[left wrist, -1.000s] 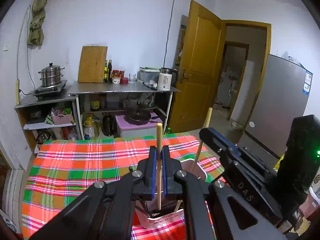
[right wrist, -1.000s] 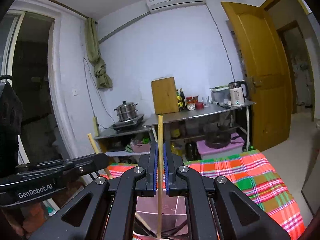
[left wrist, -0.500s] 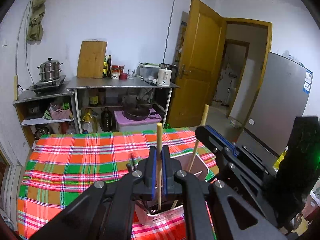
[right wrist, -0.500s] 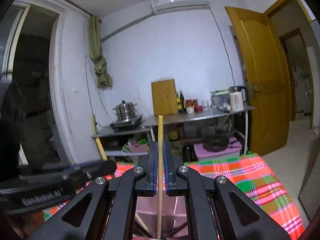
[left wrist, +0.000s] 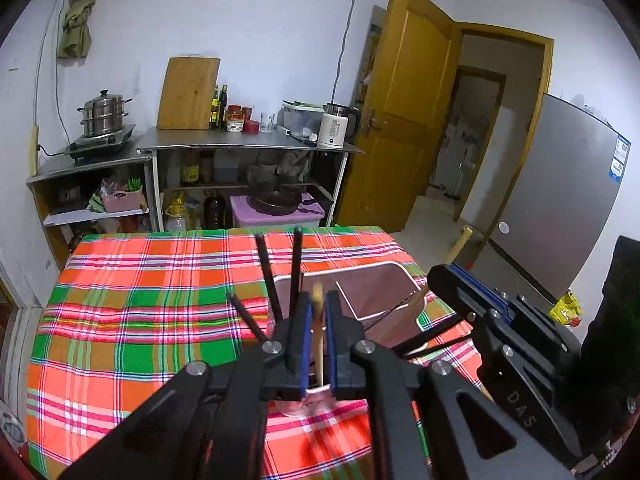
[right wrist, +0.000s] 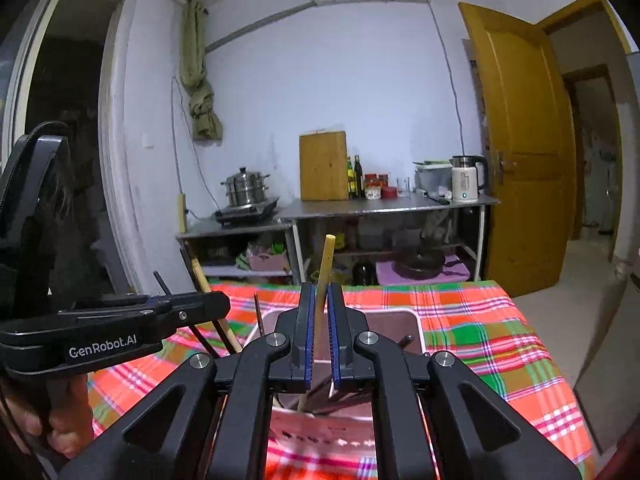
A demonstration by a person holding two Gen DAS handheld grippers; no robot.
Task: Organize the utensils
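Note:
My left gripper (left wrist: 317, 300) hangs over the pink utensil holder (left wrist: 384, 274). Its jaws are opening, and a wooden chopstick (left wrist: 318, 340) stands loose and blurred between the blue pads, its lower end in the holder. Black chopsticks (left wrist: 295, 264) lean in the same compartment. In the right wrist view my right gripper (right wrist: 320, 292) is shut on a second wooden chopstick (right wrist: 328, 256), which tilts and reaches down into the holder (right wrist: 418, 320). The left gripper (right wrist: 218, 303) shows there at the left, and the right gripper (left wrist: 438, 278) shows in the left wrist view.
The holder stands on a table with a red and green plaid cloth (left wrist: 152, 312). A hand (right wrist: 60, 412) grips the left tool. Behind the table are steel shelves (left wrist: 248, 146) with a kettle, bottles and a cutting board, a wooden door (left wrist: 404, 120) and a grey fridge (left wrist: 568, 200).
Both grippers have sunk toward the holder. The left pads have parted and their chopstick has slid down between them. The right chopstick has gone from upright to tilted.

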